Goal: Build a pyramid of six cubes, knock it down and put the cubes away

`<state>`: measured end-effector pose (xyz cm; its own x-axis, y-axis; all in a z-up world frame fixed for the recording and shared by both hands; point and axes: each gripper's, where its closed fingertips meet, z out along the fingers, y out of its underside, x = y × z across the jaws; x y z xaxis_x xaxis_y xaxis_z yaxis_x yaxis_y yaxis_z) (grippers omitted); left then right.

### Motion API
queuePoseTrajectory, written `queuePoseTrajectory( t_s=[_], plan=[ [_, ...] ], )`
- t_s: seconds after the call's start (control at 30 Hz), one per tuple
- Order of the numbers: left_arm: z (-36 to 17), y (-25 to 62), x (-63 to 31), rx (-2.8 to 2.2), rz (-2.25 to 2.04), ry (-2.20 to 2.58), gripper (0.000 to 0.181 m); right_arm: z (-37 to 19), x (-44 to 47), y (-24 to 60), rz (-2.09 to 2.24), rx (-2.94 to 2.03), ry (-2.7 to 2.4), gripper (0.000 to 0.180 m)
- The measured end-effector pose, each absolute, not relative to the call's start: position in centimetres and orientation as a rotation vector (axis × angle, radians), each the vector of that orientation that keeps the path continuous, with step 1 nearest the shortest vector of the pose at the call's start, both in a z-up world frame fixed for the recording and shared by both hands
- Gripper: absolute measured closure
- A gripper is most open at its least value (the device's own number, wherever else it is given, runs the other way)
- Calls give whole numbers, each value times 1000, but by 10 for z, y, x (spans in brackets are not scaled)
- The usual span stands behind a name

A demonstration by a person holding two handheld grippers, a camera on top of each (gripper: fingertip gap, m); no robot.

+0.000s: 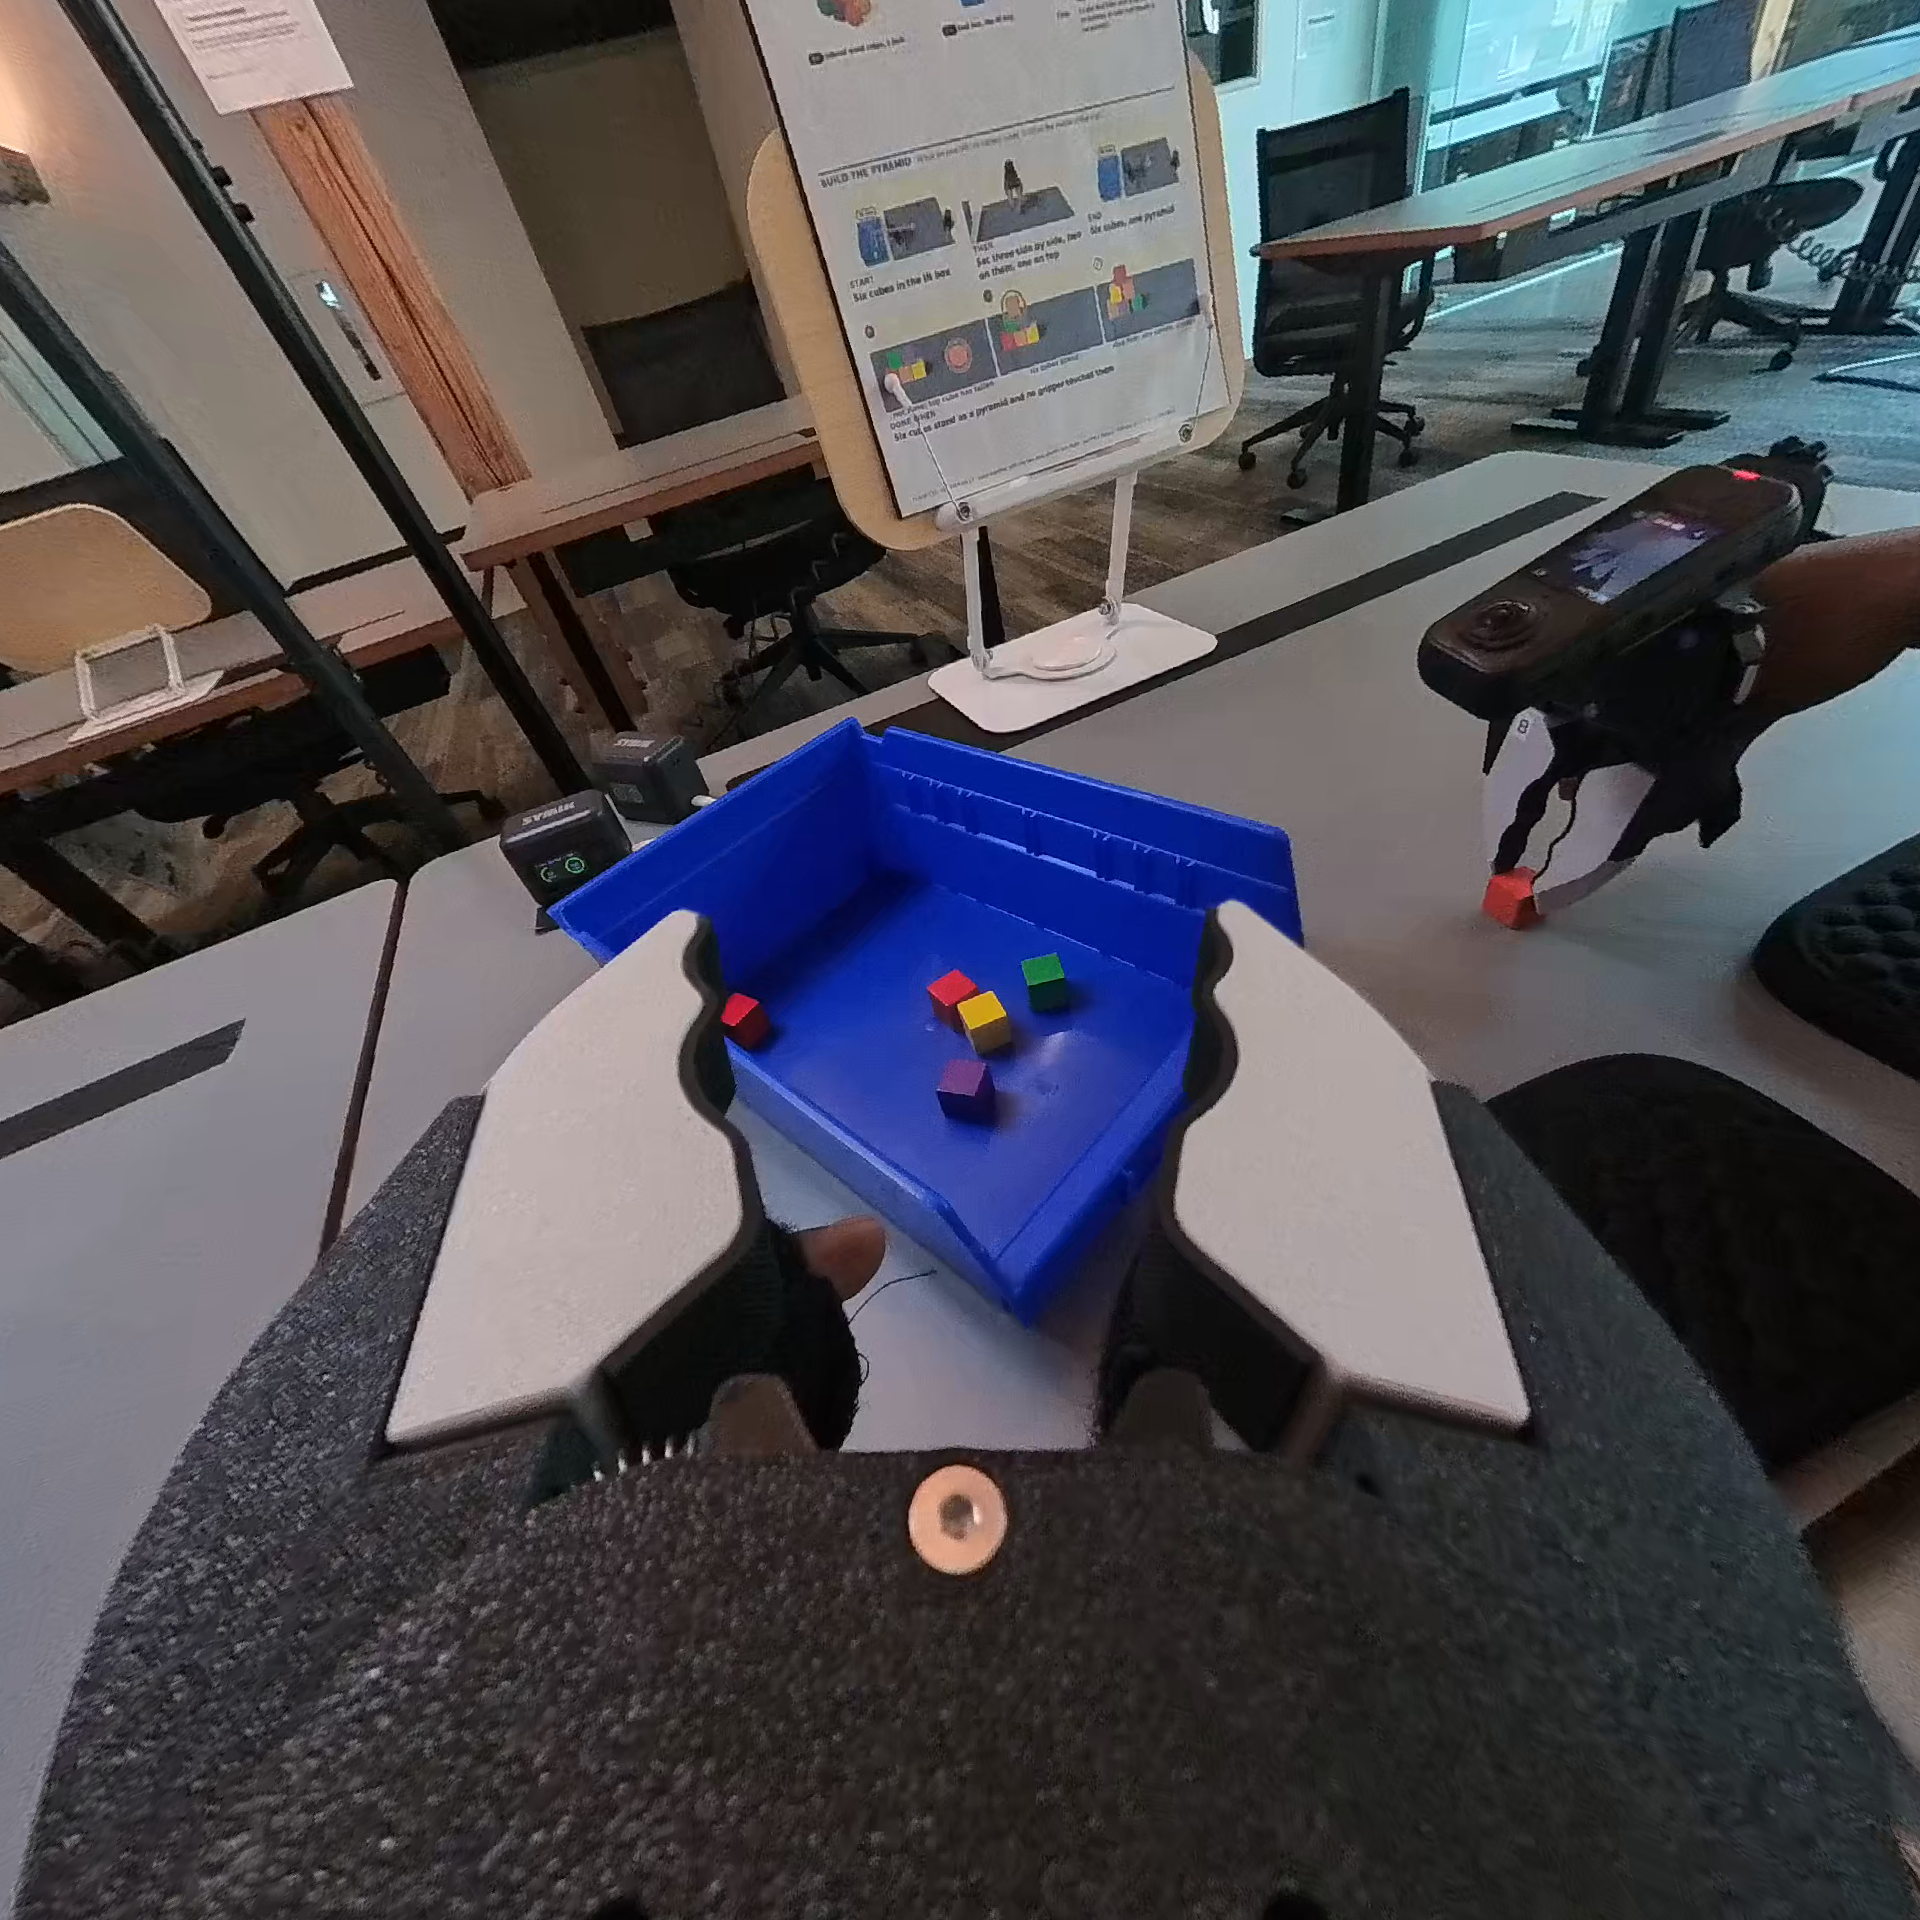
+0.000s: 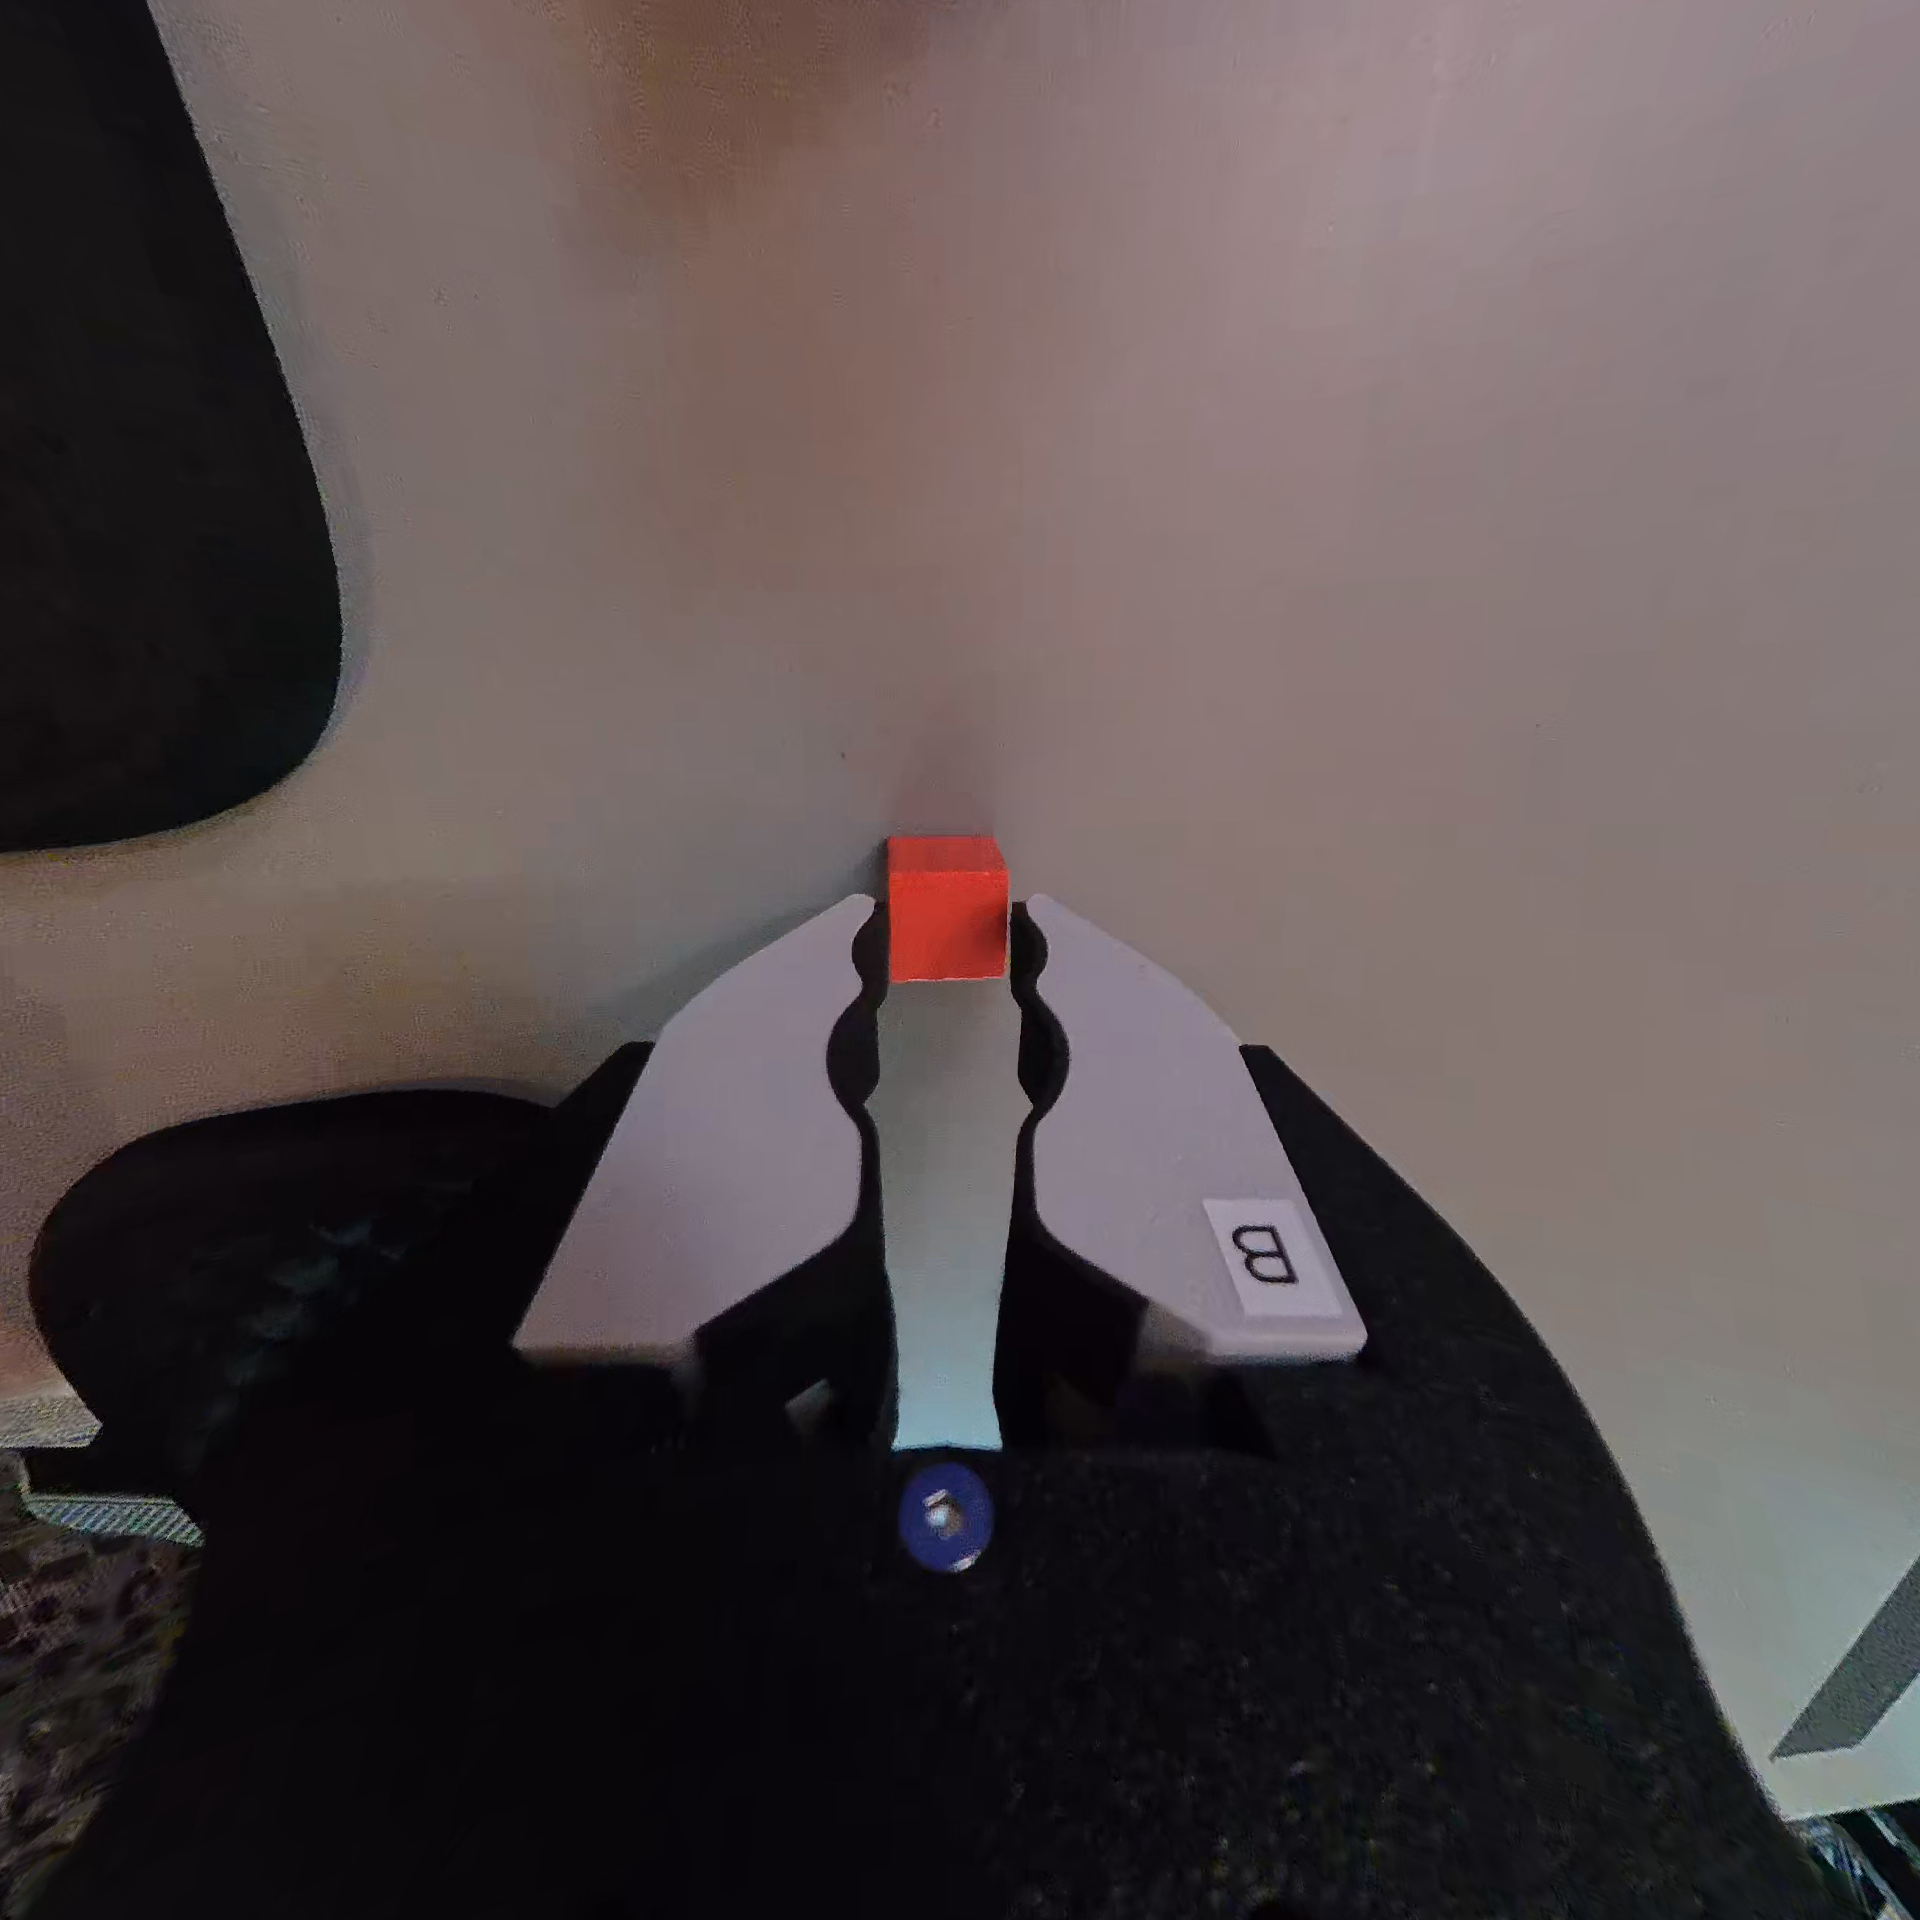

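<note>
A blue bin (image 1: 1039, 821) stands on the grey table and holds two red cubes (image 1: 744, 1018) (image 1: 951, 992), a yellow cube (image 1: 984, 1020), a green cube (image 1: 1043, 980) and a purple cube (image 1: 965, 1088). My left gripper (image 1: 958, 930) is open and empty, just above the bin's near side. My right gripper (image 2: 948, 906) is shut on an orange cube (image 2: 948, 930) that rests on the table. In the left wrist view that gripper (image 1: 1532, 888) and its orange cube (image 1: 1509, 896) are to the right of the bin.
An instruction sheet on a white stand (image 1: 1070, 665) stands behind the bin. Two small black devices (image 1: 566, 842) sit at the bin's far left. Black pads (image 1: 1849, 956) (image 1: 1714, 1247) lie to the right; one shows in the right wrist view (image 2: 135, 468). The left gripper's tips are roughly 40 cm from the right gripper's.
</note>
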<state>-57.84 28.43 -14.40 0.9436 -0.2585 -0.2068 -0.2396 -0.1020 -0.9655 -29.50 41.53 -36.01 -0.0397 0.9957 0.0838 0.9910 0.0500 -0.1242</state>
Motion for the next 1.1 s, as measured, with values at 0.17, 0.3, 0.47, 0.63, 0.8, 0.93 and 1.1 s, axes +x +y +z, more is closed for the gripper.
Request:
queuePoseTrajectory(
  t_s=[0.17, 0.3, 0.47, 0.63, 0.8, 0.93, 1.1],
  plan=[
    [-144, 284, -582, -1688, -14, 367, 95, -359, -296, 414, 73, -2078, -2151, 149],
    [-144, 284, -586, -1689, -9, 346, 95, -331, -310, 410, 189, -2045, -2086, 148],
    [-148, 285, -597, -1714, 5, 292, 95, -259, -374, 398, 313, -1942, -1919, 150],
    [-145, 281, -598, -1695, 9, 296, 95, -233, -458, 386, 372, -1886, -1939, 158],
    [-146, 279, -608, -1693, 10, 264, 96, -261, -515, 410, 222, -1979, -2024, 153],
    [-148, 278, -613, -1694, 12, 253, 95, -299, -536, 442, 3, -2136, -2089, 147],
    [-146, 276, -615, -1679, 7, 256, 96, -332, -535, 459, -160, -2246, -2162, 144]
  ],
)
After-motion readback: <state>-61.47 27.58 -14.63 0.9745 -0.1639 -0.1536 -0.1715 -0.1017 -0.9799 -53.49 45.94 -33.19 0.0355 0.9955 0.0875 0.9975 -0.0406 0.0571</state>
